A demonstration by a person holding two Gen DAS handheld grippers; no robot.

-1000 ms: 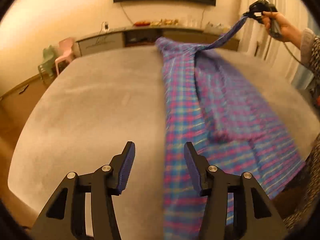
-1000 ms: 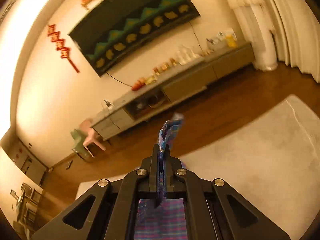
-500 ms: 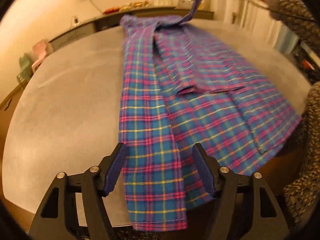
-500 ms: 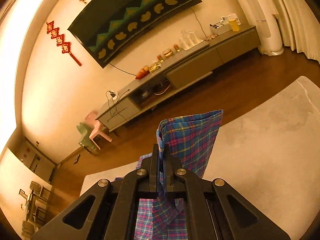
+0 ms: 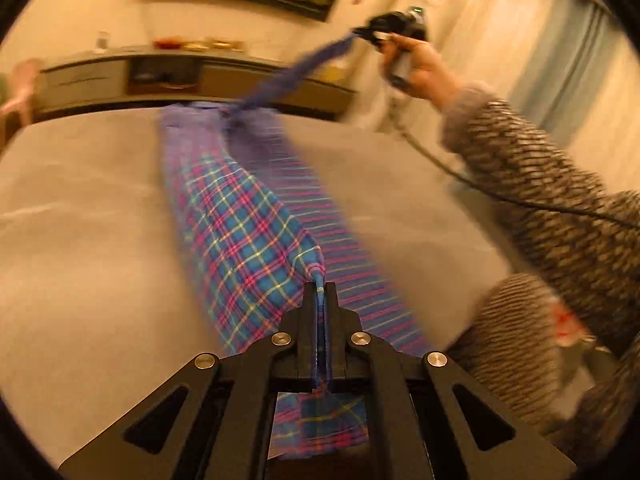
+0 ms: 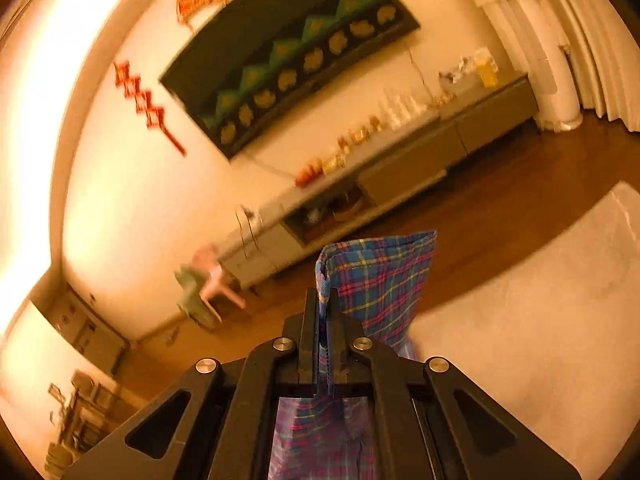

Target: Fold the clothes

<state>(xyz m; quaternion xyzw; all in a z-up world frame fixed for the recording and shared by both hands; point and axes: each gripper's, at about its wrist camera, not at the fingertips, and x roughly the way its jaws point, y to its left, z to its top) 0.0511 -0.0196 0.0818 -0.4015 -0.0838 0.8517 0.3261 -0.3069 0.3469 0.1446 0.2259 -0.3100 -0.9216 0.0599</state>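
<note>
Both tongs are clamped on the plaid cloth [image 5: 248, 236]: left tongs [image 5: 320, 292] at 6 o'clock, right tongs [image 5: 362, 34] at 1 o'clock, over the grey tabletop [image 5: 88, 240]; a sideboard [image 6: 416, 160] lines the wall.

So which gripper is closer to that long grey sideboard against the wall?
Right. The right gripper holds the blue plaid cloth up near the long grey sideboard; the left gripper grips the cloth's opposite, farther end.
</note>
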